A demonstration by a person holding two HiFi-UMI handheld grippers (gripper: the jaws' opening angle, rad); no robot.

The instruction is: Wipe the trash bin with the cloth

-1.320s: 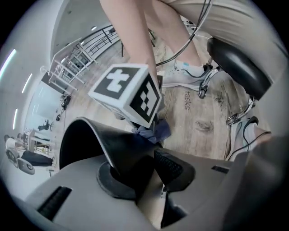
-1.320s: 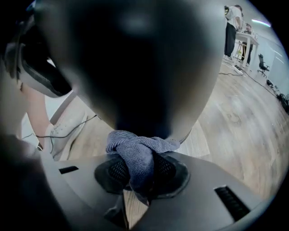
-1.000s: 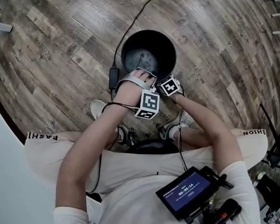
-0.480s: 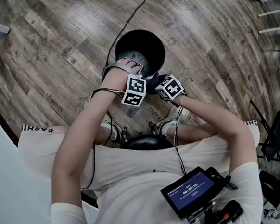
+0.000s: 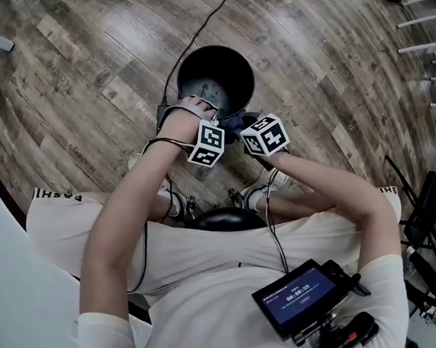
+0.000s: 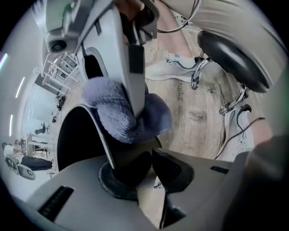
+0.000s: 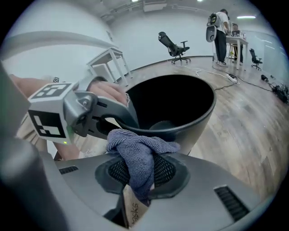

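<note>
The black trash bin stands on the wood floor in front of my knees. My left gripper is at the bin's near rim. Its jaws are closing, the bin's wall runs down between them, and the pads press on it. My right gripper is shut on a blue cloth, bunched against the near rim right beside the left gripper. In the left gripper view the cloth drapes over the rim, with the right gripper's pale finger on it.
A black cable runs across the floor behind the bin. I sit on a black stool with my shoes either side. A screen hangs at my chest. A white table, an office chair and a standing person are far off.
Both grippers have stayed at the bin's near rim. The right gripper with the cloth has edged closer to the left one, and the two marker cubes now nearly touch.
</note>
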